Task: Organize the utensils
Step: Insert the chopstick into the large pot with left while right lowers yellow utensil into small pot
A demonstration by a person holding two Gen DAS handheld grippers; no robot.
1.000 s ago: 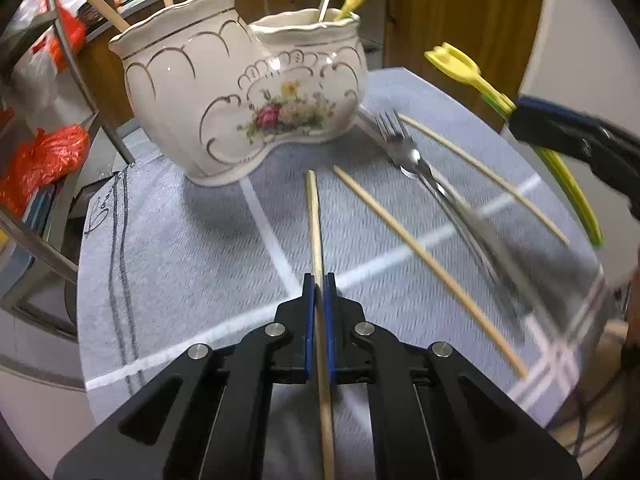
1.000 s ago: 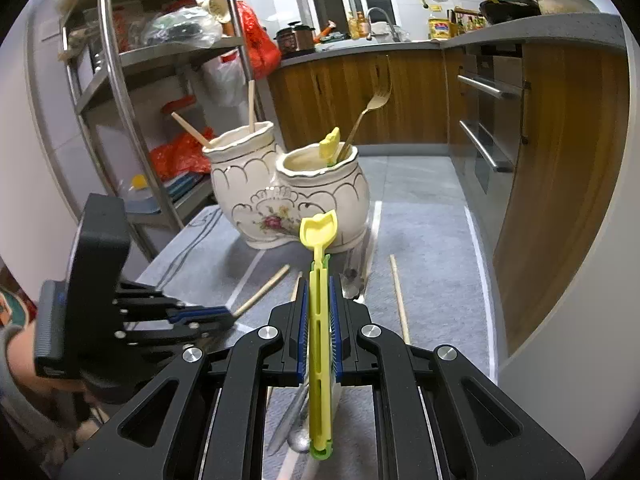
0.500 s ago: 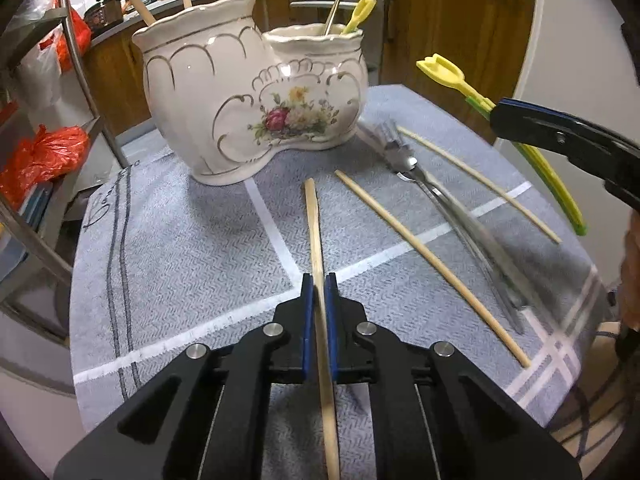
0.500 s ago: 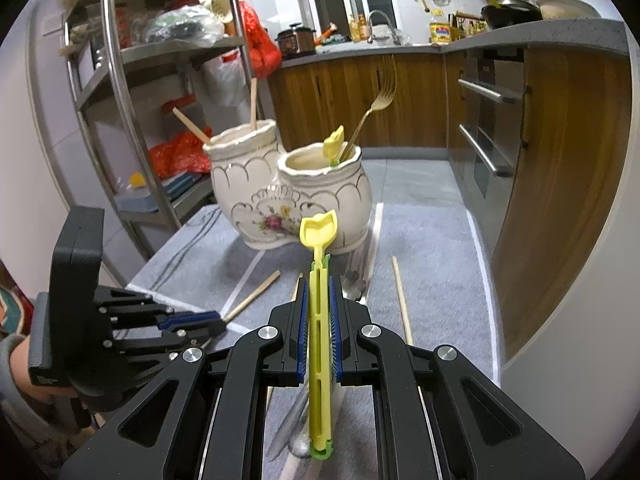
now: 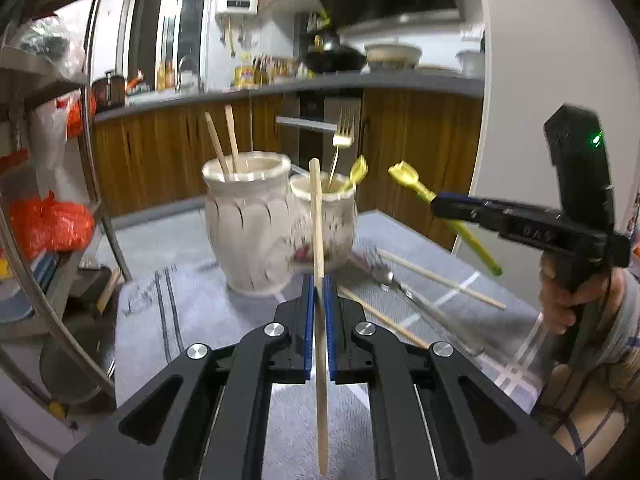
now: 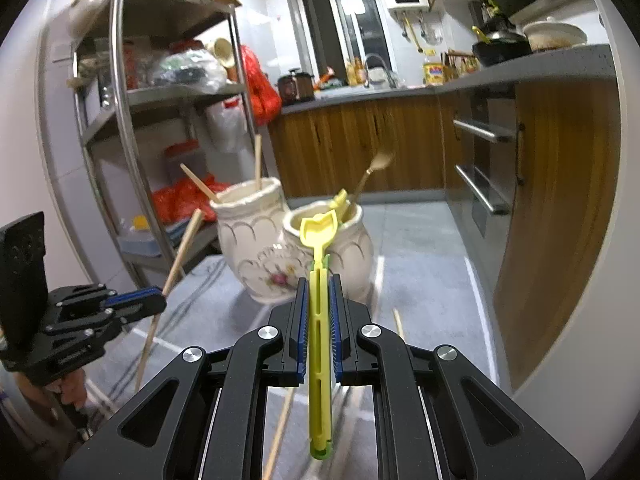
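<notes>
My left gripper (image 5: 318, 284) is shut on a wooden chopstick (image 5: 318, 240) and holds it lifted, its tip in front of the white double ceramic holder (image 5: 256, 224). My right gripper (image 6: 319, 280) is shut on a yellow plastic utensil (image 6: 319, 320), raised in front of the holder (image 6: 272, 252). The holder's left pot has two chopsticks (image 5: 224, 140); its right pot has a gold fork (image 5: 343, 136) and a yellow utensil (image 5: 358, 170). The right gripper (image 5: 440, 202) also shows in the left wrist view, the left gripper (image 6: 156, 300) in the right wrist view.
Two chopsticks (image 5: 440, 278) and metal cutlery (image 5: 420, 300) lie on the grey striped cloth (image 5: 192, 304) right of the holder. A metal shelf rack (image 6: 120, 120) stands at the left. Wooden cabinets (image 6: 560, 200) are behind and to the right.
My left gripper has lifted the chopstick off the cloth and tilted it up toward the holder. My right gripper with the yellow utensil has risen slightly.
</notes>
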